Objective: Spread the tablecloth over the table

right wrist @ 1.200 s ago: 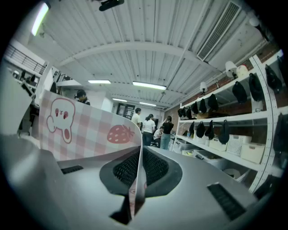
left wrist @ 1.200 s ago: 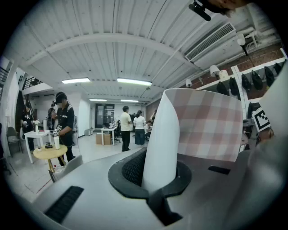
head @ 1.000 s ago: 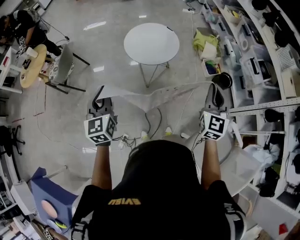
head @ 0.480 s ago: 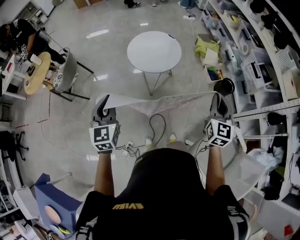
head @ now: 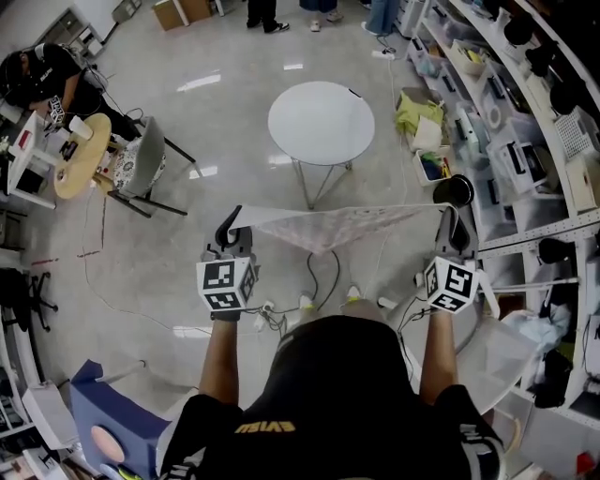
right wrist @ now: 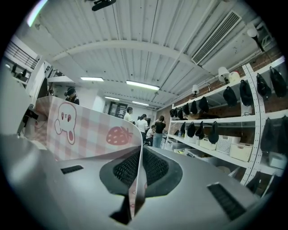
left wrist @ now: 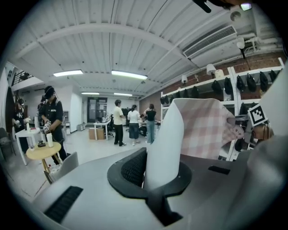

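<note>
Jaws shut tight, our left gripper [head: 229,225] and right gripper [head: 454,220] hold the pink checked fabric tablecloth [head: 328,225] stretched between them, airborne. We judge this the carrying step; next it must go over the far round white table [head: 321,123].

Left floor: small round wooden table [head: 80,155] with a white cup [head: 80,128] on top. A grey chair [head: 142,169] is just beside it, and a person in black [head: 47,70] stands by it.
Far end: cardboard boxes [head: 171,13], with three people [left wrist: 132,126] standing near them.
Right wall: long shelving [head: 553,112] holding bins, with a row of dark caps [right wrist: 213,131] hanging on it. Yellow-green cloth [head: 412,111] at the shelf foot.
Lower left: blue block [head: 103,427] with a pink round patch, possibly a cushion.
Ceiling: strip lights [left wrist: 128,74].
</note>
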`<state>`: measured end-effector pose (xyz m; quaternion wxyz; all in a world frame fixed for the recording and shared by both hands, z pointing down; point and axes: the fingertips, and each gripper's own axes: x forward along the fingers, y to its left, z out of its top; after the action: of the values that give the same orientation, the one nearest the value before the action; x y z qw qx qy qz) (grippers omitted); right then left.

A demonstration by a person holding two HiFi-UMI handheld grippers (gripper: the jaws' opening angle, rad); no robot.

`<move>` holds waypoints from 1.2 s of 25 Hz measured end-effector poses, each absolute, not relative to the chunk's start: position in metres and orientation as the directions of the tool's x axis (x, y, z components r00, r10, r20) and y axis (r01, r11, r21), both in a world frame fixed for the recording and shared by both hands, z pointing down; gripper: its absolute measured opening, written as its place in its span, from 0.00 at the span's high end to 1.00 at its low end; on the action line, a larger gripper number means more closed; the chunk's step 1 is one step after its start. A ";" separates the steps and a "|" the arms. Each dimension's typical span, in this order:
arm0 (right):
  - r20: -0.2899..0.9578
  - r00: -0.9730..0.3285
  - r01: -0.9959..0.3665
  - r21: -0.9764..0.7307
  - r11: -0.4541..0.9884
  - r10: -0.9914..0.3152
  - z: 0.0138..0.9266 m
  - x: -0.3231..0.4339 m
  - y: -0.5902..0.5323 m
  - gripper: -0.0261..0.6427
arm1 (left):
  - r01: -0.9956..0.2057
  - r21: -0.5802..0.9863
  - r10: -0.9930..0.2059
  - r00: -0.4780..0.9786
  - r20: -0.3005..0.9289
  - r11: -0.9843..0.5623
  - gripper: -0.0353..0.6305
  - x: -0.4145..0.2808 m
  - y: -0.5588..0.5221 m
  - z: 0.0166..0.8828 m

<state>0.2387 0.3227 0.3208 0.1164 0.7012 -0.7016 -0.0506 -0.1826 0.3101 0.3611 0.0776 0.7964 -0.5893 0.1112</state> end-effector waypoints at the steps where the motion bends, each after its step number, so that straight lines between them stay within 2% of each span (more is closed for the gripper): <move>1: 0.086 0.020 -0.972 0.234 0.001 -0.996 0.319 0.236 0.322 0.95 | -0.954 -0.012 -0.921 0.288 0.262 -0.301 0.91 -0.186 0.310 0.360; 6: 0.077 0.061 -0.975 0.216 -0.043 -0.995 0.319 0.220 0.318 0.95 | -0.946 0.012 -0.918 0.316 0.238 -0.323 0.91 -0.200 0.309 0.363; 11: 0.061 0.032 -0.984 0.178 -0.021 -0.998 0.322 0.200 0.298 0.95 | -0.951 0.071 -0.926 0.309 0.215 -0.301 0.91 -0.221 0.292 0.363; 21: 0.088 0.041 -0.988 0.154 -0.027 -0.995 0.339 0.220 0.254 0.95 | -0.951 0.100 -0.925 0.307 0.226 -0.291 0.91 -0.205 0.238 0.371; 25: 0.093 0.011 -0.993 0.119 0.000 -0.996 0.349 0.237 0.217 0.95 | -0.942 0.171 -0.912 0.324 0.253 -0.287 0.91 -0.187 0.212 0.385; 30: 0.098 0.006 -0.997 0.075 0.002 -0.995 0.360 0.260 0.168 0.94 | -0.947 0.148 -0.907 0.317 0.277 -0.285 0.91 -0.167 0.166 0.388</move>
<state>0.2596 0.1680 0.3604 0.0613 0.7064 -0.7051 0.0082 -0.1668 0.1660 0.3883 0.1430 0.7987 -0.5804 0.0696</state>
